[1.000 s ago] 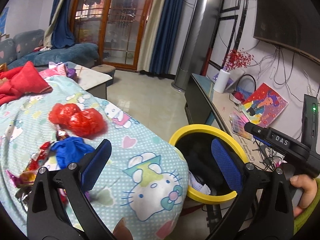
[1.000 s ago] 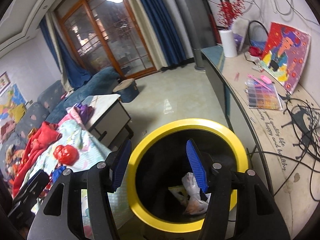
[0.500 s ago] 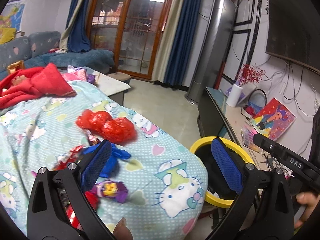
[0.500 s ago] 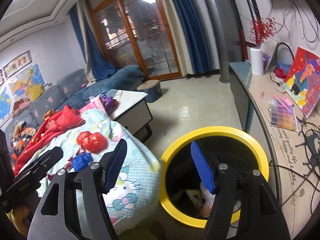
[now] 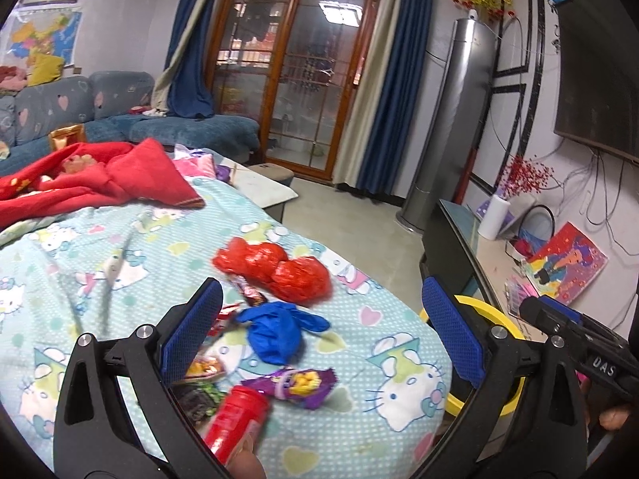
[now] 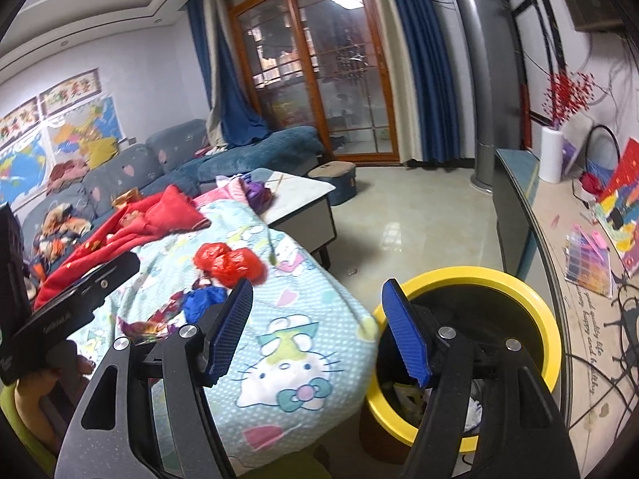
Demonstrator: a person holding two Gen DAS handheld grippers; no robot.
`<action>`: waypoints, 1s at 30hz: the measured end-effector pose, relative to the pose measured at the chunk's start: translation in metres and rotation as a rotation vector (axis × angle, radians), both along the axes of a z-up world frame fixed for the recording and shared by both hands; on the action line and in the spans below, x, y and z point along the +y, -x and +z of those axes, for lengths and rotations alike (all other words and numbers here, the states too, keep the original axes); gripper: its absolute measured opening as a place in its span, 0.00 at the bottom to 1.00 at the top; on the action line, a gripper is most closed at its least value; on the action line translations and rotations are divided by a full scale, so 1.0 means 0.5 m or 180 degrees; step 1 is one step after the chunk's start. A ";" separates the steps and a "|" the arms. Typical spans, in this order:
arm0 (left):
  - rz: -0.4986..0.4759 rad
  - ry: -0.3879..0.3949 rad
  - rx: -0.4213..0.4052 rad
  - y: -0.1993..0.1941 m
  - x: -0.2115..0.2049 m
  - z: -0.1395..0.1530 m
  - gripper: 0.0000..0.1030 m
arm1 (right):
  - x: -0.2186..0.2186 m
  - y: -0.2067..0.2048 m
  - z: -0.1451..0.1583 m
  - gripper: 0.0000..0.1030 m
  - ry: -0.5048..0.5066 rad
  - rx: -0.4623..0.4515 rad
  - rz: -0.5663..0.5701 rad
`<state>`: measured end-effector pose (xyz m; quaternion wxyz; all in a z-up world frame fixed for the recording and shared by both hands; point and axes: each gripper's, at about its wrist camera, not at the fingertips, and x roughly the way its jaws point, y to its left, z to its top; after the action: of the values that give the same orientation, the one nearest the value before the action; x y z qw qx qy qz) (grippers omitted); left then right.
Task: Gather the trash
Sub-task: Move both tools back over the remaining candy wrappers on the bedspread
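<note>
Two hand-held grippers hang over a cartoon-cat bedspread (image 5: pixel 131 239) strewn with trash, both with jaws spread and nothing between the blue pads. In the left wrist view, the left gripper (image 5: pixel 319 331) fills the lower frame; a red cylindrical container (image 5: pixel 235 419) lies at bottom centre, just beside a purple snack wrapper (image 5: pixel 295 385). Just beyond, at centre frame, sits a crumpled blue glove (image 5: pixel 277 329), and past it a red plastic bag (image 5: pixel 275 269), with more foil wrappers at the lower left behind the left pad.

In the right wrist view, the right gripper (image 6: pixel 317 329) spans the edge of the bedspread and the yellow-rimmed trash bin (image 6: pixel 551 331) at lower right, which stands on the floor against the covered surface and already holds crumpled litter. A red blanket (image 6: pixel 131 227) lies farther back at centre left, and a blue sofa (image 6: pixel 179 155) and wood-framed glass doors (image 6: pixel 319 80) close the scene at upper centre.
</note>
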<state>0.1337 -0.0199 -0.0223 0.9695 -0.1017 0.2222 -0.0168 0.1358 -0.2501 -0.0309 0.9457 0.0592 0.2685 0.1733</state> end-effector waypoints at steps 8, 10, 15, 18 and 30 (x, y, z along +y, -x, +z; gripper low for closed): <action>0.0161 0.0063 -0.0041 0.017 0.053 0.008 0.89 | 0.051 0.014 0.006 0.67 0.0088 -0.0048 0.0169; 0.0209 0.0085 -0.0051 0.021 0.068 0.010 0.89 | 0.059 0.016 0.008 0.67 0.0102 -0.0048 0.0225; 0.0325 0.0125 -0.0071 0.033 0.100 0.014 0.89 | 0.097 0.020 0.011 0.67 0.0138 -0.0045 0.0392; 0.0398 0.0153 -0.0071 0.040 0.122 0.014 0.89 | 0.121 0.022 0.006 0.67 0.0153 0.0009 0.0511; 0.0697 0.0288 -0.0032 0.070 0.210 0.007 0.89 | 0.203 0.011 -0.021 0.67 0.0272 0.0216 0.0846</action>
<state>0.0989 0.0851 -0.0188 0.9611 -0.1690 0.2039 0.0786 0.1302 -0.1487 -0.0413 0.9064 -0.0114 0.3130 0.2833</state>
